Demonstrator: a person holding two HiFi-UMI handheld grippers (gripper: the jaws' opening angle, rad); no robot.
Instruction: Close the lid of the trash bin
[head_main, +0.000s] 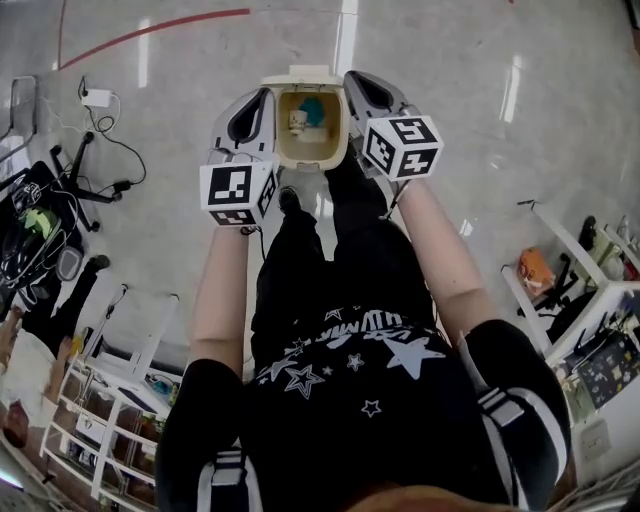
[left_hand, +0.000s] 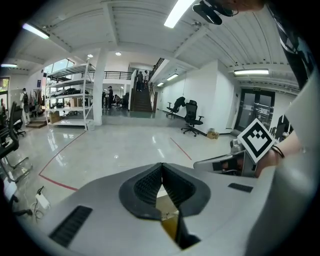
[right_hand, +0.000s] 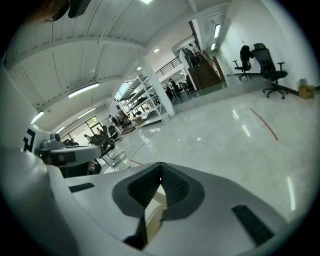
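Glossy grey floor (head_main: 470, 130) spreads all around. Left claw (head_main: 262, 100) and right claw (head_main: 356, 85) are each pinched shut on nothing, just beside either side of the trash bin (head_main: 312, 157) at upper centre of the head view. Its lid (head_main: 308, 73) stands raised at the far edge, with rubbish (head_main: 312, 110) showing inside.

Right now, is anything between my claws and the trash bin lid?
Nothing visible. The left claw and right claw flank the open trash bin; its lid sits back at the far edge, unobstructed.
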